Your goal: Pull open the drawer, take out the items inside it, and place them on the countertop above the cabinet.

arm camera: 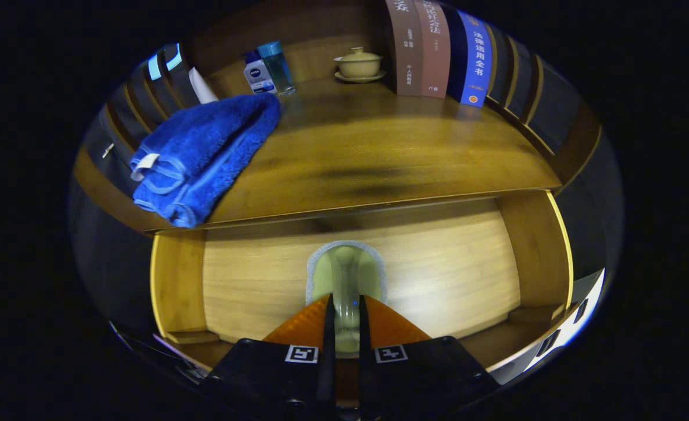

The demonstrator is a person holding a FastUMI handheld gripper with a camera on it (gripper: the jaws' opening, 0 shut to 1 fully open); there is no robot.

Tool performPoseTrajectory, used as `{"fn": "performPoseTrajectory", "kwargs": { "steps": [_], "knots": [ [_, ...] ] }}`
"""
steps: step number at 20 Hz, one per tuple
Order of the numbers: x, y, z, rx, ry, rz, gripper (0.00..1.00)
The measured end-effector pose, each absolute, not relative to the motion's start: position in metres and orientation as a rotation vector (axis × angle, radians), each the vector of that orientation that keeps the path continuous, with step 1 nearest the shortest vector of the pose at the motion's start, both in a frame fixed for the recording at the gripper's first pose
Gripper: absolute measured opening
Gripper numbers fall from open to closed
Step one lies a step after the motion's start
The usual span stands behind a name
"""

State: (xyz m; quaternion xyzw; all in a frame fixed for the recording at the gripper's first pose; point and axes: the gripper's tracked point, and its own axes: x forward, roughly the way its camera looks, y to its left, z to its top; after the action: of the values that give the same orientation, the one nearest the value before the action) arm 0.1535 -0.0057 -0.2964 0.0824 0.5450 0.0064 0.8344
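The wooden drawer [177, 280] stands pulled open below the countertop [379, 158]. Over its pale bottom sits a pale green scrubbing pad [347, 269] with a grey fuzzy edge and an arched handle on top. My gripper [345, 301] is shut on that handle, with both fingers pressed against its sides. Whether the pad rests on the drawer bottom or hangs just above it I cannot tell. A folded blue towel [204, 152] lies on the countertop's left side, beyond the fingers.
At the back of the countertop stand a small white-and-blue bottle [259, 73], a blue-capped clear bottle [277, 64], a cream lidded cup on a saucer [358, 63] and several upright books [438, 52]. The drawer's side walls [534, 251] rise on both sides of the pad.
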Motion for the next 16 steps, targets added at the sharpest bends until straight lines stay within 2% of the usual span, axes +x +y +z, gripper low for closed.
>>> {"fn": "performPoseTrajectory", "kwargs": {
  "steps": [7,12,16],
  "knots": [
    [0.158,-0.009,-0.213,0.190,1.076,0.064,0.20],
    [0.225,-0.019,-0.195,0.096,1.029,0.028,0.20],
    [0.283,-0.018,-0.214,0.064,1.053,0.004,0.20]
  ]
}}
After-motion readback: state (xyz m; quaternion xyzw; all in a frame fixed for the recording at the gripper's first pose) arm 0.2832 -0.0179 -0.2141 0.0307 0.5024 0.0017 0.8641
